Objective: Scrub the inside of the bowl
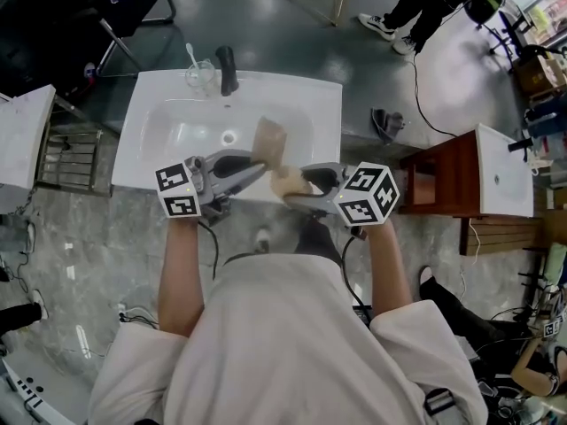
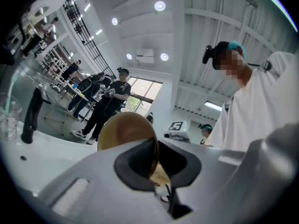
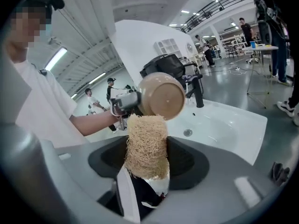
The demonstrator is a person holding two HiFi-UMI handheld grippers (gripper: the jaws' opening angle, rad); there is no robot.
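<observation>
A tan bowl (image 1: 270, 138) hangs tilted on its side over the white sink (image 1: 323, 118). My left gripper (image 1: 260, 165) is shut on its rim; in the left gripper view the rim (image 2: 155, 158) is pinched between the dark pads and the bowl (image 2: 125, 130) rises beyond them. My right gripper (image 1: 299, 189) is shut on a straw-coloured loofah scrubber (image 1: 288, 184), near the sink's front edge. In the right gripper view the scrubber (image 3: 145, 146) stands up between the jaws, just under the bowl (image 3: 161, 95), whose outer side faces me. Whether they touch I cannot tell.
A black faucet (image 1: 228, 69) and a clear glass (image 1: 199, 74) with a stick in it stand at the sink's back edge. A second white basin (image 1: 505, 171) on a brown wooden cabinet (image 1: 443, 180) is to the right. People stand farther off on the floor.
</observation>
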